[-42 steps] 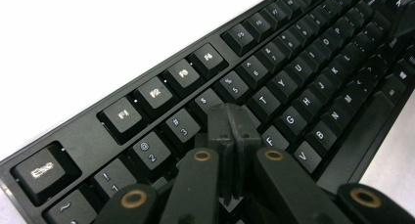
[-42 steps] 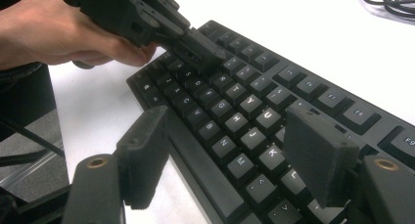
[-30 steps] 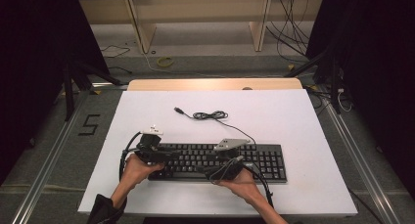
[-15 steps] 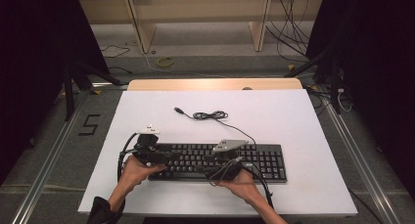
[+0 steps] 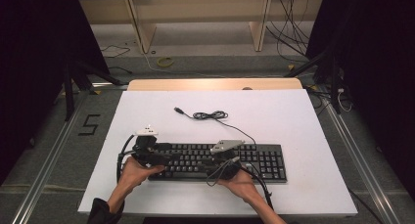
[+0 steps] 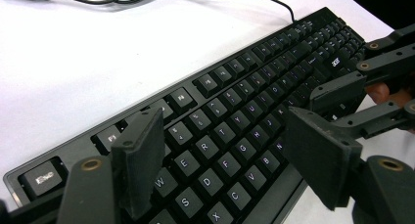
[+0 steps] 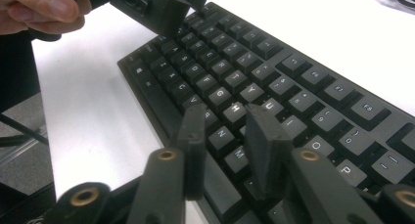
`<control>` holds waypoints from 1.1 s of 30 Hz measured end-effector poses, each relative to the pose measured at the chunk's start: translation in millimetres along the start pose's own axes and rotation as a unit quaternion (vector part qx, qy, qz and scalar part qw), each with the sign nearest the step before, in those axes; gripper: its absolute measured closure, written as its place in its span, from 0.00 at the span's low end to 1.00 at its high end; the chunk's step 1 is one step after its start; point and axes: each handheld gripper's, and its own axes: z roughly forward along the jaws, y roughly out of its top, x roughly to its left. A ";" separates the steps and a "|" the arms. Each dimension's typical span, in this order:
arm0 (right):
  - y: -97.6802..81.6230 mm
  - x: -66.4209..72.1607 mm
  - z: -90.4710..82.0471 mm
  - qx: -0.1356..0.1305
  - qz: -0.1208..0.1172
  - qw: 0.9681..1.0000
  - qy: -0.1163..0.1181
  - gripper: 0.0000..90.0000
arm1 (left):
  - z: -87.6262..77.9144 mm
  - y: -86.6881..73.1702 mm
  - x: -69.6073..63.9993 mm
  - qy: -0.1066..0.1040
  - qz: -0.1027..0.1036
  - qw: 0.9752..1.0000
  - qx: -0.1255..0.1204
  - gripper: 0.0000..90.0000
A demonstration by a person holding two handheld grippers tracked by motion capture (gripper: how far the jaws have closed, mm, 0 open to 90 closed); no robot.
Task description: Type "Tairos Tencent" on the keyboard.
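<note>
The keyboard (image 5: 218,161) lies on the bench (image 5: 303,121) near its front edge. Behind the keyboard lies its coiled cable (image 5: 210,115). The left hand-held gripper (image 5: 164,158) sits over the keyboard's left end, the right hand-held gripper (image 5: 215,161) over its middle.

**Two grippers, low and side by side**

The left gripper (image 5: 155,158) has just been opening; its jaws stand wide, nothing between them. Beside it, the right gripper (image 5: 221,161) has just been closing, its narrowed jaws gripping nothing.

Bright overhead light whitens the table (image 5: 303,136), dark surroundings; near gripper jaws look soft and blurred.
</note>
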 end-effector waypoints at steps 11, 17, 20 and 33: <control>0.4 1.3 8.7 0.015 -0.008 1.000 -0.006 0.95 | -1.1 -0.2 0.2 0.001 0.001 1.000 -0.004 0.33; -0.8 5.4 15.6 0.030 -0.015 0.999 -0.009 0.98 | -1.2 -1.2 1.1 0.002 0.001 1.000 -0.001 0.33; -0.7 6.5 19.3 0.033 -0.018 0.999 -0.014 0.99 | -1.7 -1.7 1.2 0.002 0.001 1.000 -0.002 0.33; 0.6 9.7 29.8 0.043 -0.021 0.999 -0.025 1.00 | -5.7 -4.3 1.2 0.002 -0.002 1.000 -0.009 0.33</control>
